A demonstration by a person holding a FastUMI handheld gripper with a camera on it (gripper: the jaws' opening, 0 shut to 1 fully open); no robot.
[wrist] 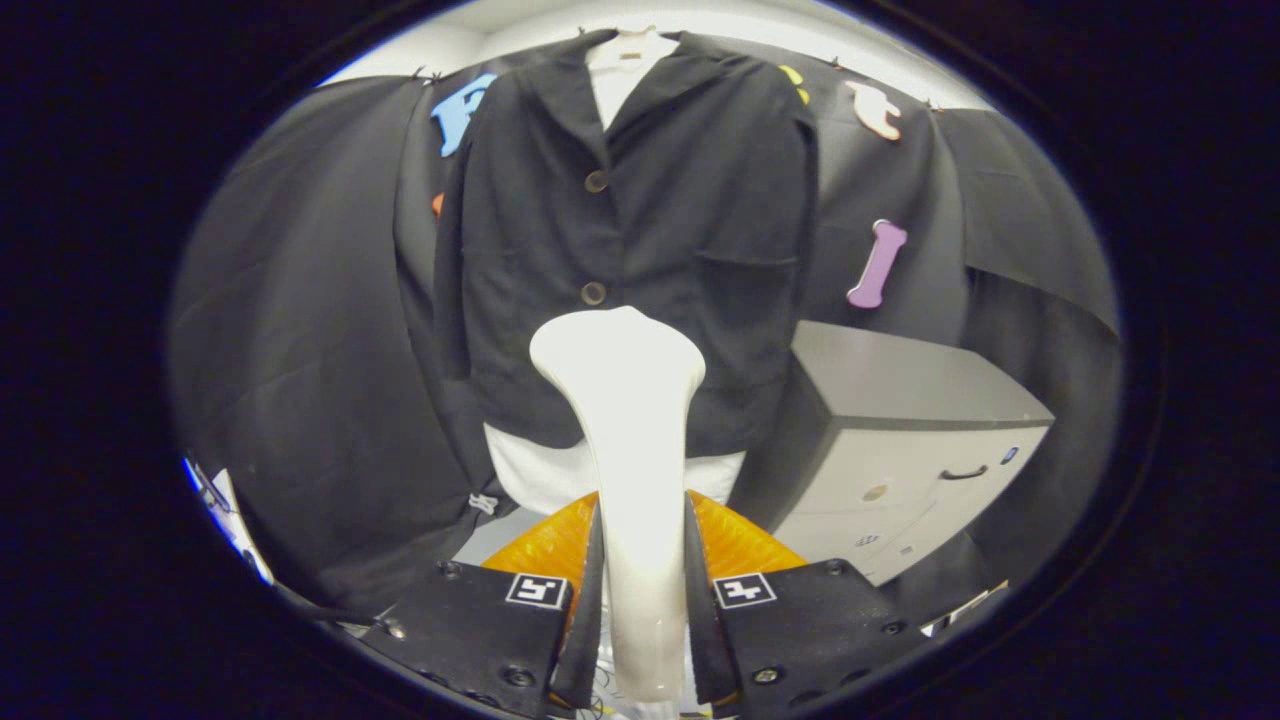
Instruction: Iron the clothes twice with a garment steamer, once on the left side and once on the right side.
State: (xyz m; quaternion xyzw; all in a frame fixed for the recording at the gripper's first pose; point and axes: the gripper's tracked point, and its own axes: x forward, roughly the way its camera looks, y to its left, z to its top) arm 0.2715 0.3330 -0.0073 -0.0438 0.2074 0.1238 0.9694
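Steamer (625,420): I am holding it upright between the fingers; its narrow handle is running down between them and its wide head is standing well ahead of them, facing the jacket.
Hand-held gripper (638,590): its fingers are pinching the steamer handle from both sides, and I am seeing no gap on either side.
Jacket (640,230): it is hanging on the booth wall straight ahead, buttoned, over a white shirt (540,470) that is showing at the collar and below the hem. The steamer head is overlapping its lower front just under the lower button (593,293); I cannot tell whether the head is touching the cloth.
Stage: I am judging that the head is sitting near the middle, so neither the left nor the right pass looks begun from here.
Risk, grip: the handle is smooth and tapering, so I am expecting it could twist or slide in the fingers if I drag the head hard across the cloth.
Risk, buttons: a stroke up the centre could be catching the head on a button.
Risk, garment: the jacket is hanging free, so pushing could be swinging it aside and leaving a side unsteamed.
Cabinet (900,450): it is standing just right of the jacket's hem; a wide right pass could be knocking the head against it.
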